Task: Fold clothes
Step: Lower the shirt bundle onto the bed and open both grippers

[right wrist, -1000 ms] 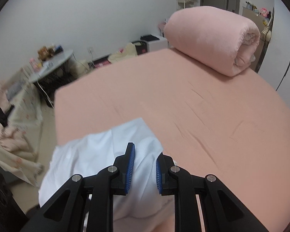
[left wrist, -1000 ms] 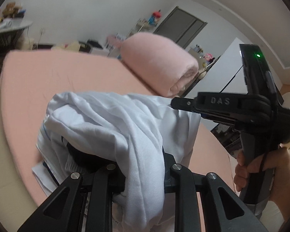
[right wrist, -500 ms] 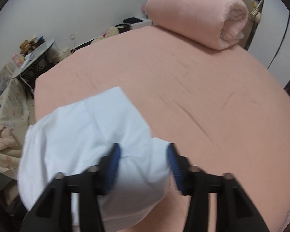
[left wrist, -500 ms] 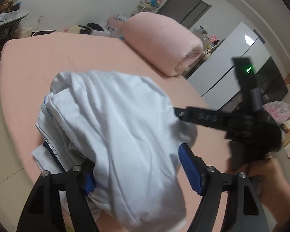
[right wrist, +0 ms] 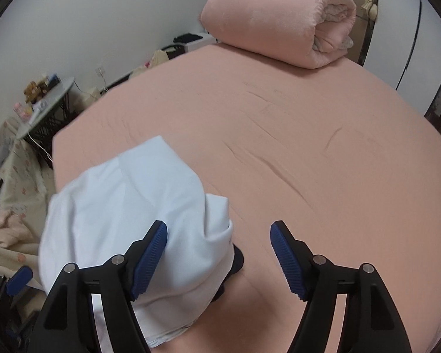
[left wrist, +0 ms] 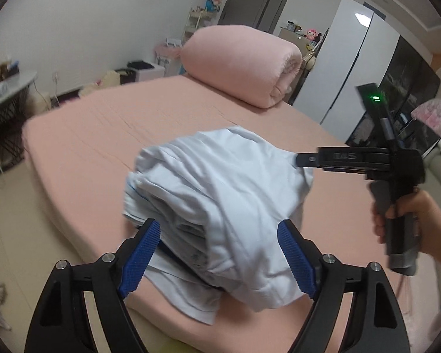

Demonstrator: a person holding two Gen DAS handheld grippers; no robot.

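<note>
Lying bunched near the front edge of the pink bed [left wrist: 103, 135]: one white garment [left wrist: 220, 194], loosely heaped, a dark layer showing under its lower folds.

Left gripper [left wrist: 219, 253]: jaws opening, standing wide either side of the heap; the blue pads [left wrist: 141, 253] are not pressing the cloth.

Right gripper [right wrist: 219, 256]: jaws opening wide, the left pad over the garment's edge, the right pad over bare sheet; gripping nothing. A hand [left wrist: 408, 220] is holding its handle.

Resting at the far end of the bed: rolled pink quilt [right wrist: 276, 17].
</note>
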